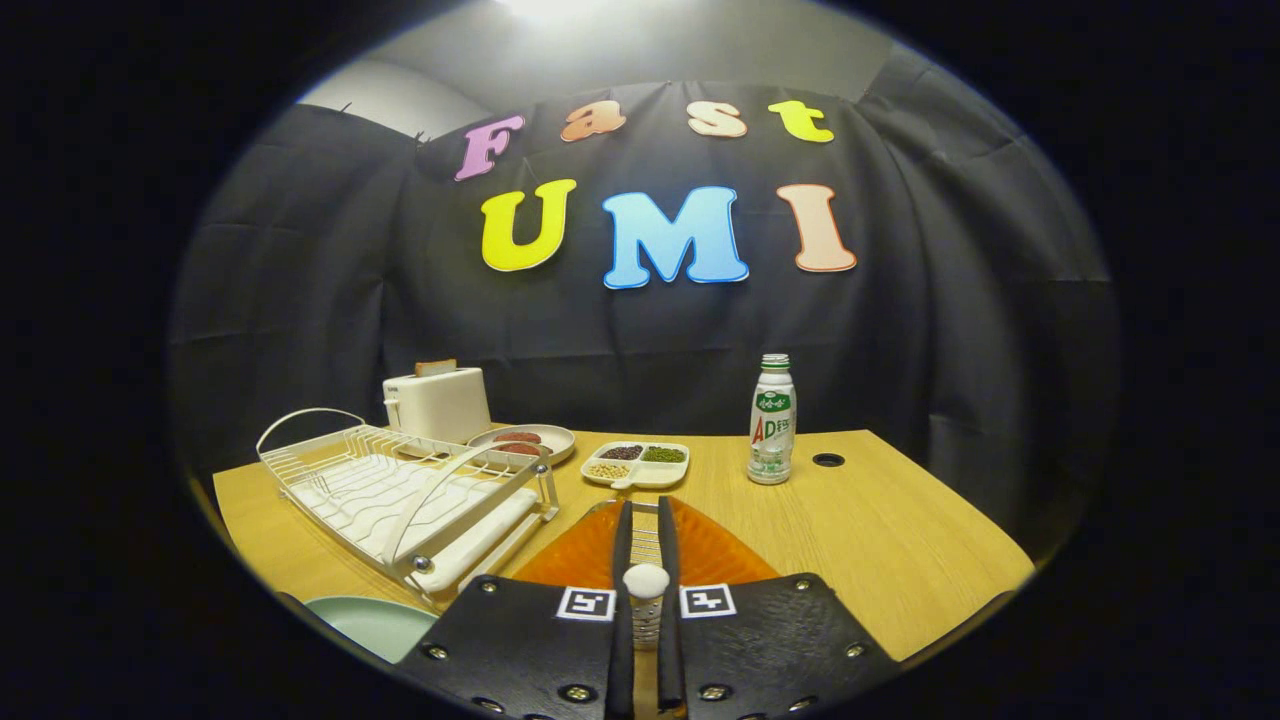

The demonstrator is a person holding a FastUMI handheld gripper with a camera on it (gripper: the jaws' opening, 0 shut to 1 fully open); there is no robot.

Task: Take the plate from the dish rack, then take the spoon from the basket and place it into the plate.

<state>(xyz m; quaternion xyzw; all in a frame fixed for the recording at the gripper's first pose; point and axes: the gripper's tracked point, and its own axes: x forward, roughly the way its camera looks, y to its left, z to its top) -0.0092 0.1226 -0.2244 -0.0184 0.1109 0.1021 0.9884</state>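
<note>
My gripper (645,506) hangs over an orange basket (725,556) on the wooden table. Its two black fingers (622,545) stand close together, with a spoon (645,580) between them. The spoon's white rounded handle end points back at me and both fingers press on it. Its metal part runs forward between the fingers, over the basket. A pale green plate (372,622) lies flat on the table, left of the fingers and in front of the dish rack. The white wire dish rack (400,490) stands to the left and holds no dishes.
Beyond the rack are a white toaster (437,402) and a grey dish with brown food (523,441). A divided white tray of beans (637,464) lies ahead of the basket. A green-capped bottle (772,420) stands to the right, near a cable hole (828,460).
</note>
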